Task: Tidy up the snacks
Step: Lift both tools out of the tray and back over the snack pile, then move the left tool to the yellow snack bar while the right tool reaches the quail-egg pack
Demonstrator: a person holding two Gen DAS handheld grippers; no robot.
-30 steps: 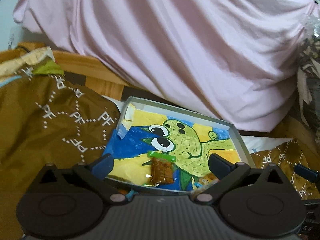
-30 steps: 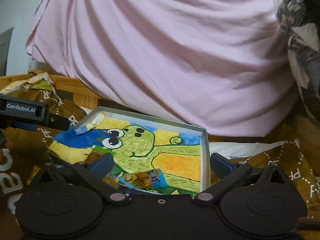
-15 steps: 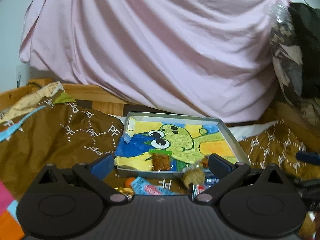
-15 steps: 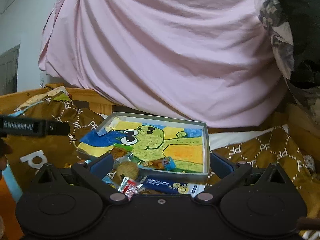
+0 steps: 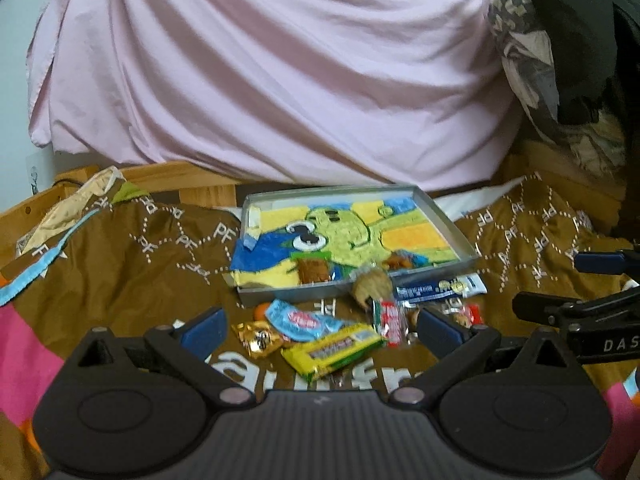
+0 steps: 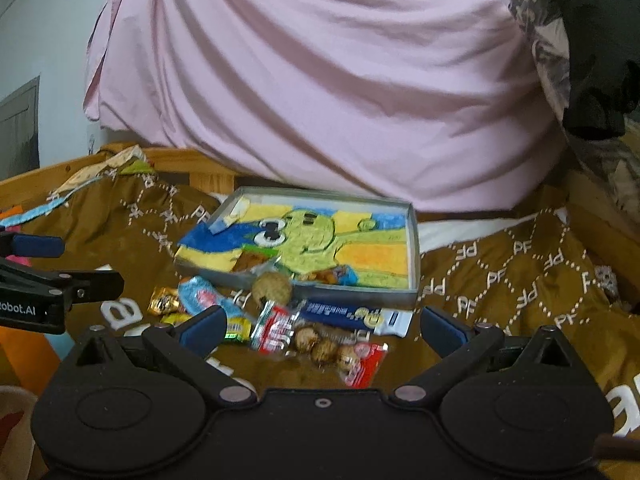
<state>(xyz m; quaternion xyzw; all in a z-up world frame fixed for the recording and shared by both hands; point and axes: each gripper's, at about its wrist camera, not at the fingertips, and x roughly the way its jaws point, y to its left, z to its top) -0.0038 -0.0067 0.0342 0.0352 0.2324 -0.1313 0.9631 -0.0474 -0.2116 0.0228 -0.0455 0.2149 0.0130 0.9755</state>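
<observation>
Well, both my tongs hang open and hold nothing, side by side above a brown bedspread (image 5: 132,264) printed with PF marks. Left tongs (image 5: 320,326) have their blue pads spread wide over a heap of snacks; right tongs (image 6: 320,326) are spread the same over the heap's right part.

Going from the left in the left view: a gold wrapper (image 5: 256,338) lies on the bedspread, touching a light blue packet (image 5: 300,320), with something small and orange (image 5: 262,312) just behind them. A yellow bar (image 5: 332,350) lies slantwise in front, nearest my pads. Next comes a red and white packet (image 5: 390,322), and behind it a round tan snack (image 5: 372,286) leans against the front wall of the tray (image 5: 452,232). A dark blue bar (image 5: 436,288) lies along that wall to the right. In the right view a clear packet with red ends (image 6: 340,354), showing brown round pieces, lies furthest right in the heap.

The tray sits beyond the heap, a shallow grey box lined with a drawing of a green cartoon creature. Inside it, near the front wall, lie a brown snack with a green top (image 5: 314,268) and, to its right, another small packet (image 5: 400,260), blurred

A pink sheet (image 5: 280,80) fills the background
</observation>
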